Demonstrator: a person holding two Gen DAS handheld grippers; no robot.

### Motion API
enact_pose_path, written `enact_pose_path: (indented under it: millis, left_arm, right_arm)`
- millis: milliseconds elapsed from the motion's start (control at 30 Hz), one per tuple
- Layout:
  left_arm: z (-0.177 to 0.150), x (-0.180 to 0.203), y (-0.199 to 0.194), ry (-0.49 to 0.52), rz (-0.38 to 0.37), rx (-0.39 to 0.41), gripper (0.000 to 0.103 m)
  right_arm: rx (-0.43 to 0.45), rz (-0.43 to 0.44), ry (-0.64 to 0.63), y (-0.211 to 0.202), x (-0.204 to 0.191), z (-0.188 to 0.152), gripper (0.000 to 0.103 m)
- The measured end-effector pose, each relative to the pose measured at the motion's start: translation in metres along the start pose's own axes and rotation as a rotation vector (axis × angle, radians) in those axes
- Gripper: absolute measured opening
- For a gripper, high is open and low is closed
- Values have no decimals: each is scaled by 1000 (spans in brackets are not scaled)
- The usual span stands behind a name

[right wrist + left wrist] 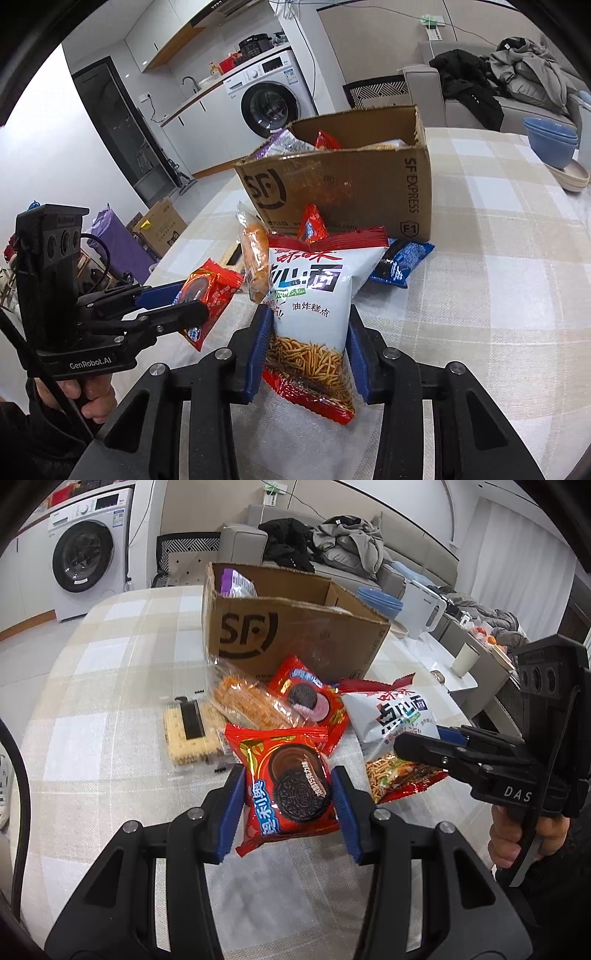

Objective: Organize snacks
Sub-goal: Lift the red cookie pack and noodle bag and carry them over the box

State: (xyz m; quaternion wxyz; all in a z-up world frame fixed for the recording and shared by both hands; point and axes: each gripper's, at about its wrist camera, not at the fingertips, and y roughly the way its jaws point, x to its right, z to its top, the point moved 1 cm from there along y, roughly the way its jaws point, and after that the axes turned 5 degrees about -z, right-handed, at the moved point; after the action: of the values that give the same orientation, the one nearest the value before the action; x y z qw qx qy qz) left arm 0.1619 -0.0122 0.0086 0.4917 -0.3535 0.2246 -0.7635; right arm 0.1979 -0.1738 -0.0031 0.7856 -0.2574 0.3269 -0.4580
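My left gripper (290, 805) is shut on a red Oreo packet (288, 794), which also shows in the right wrist view (208, 291). My right gripper (306, 354) is shut on a white and red noodle snack bag (314, 306), seen in the left wrist view (391, 723). A cardboard SF box (295, 635) stands behind the pile with several snacks inside (321, 142). On the table lie a second red Oreo packet (310, 698), an orange wafer pack (251, 705), a cracker pack (188, 731) and a blue packet (402, 264).
The table has a checked cloth (110, 686). Blue bowls (550, 142), a white kettle (421, 609) and a cup (465, 659) stand at the far right. A sofa with clothes (332, 546) and a washing machine (85, 554) are behind.
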Motion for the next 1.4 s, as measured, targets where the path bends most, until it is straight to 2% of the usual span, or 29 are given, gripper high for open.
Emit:
enact_pose_path:
  millis: [533, 1400]
  left_arm:
    - [35, 14, -34, 35, 13, 86, 43]
    - [103, 20, -46, 81, 87, 160, 43]
  right_arm:
    - [130, 2, -15, -42, -2, 21, 39]
    - [288, -15, -55, -77, -23, 92, 39]
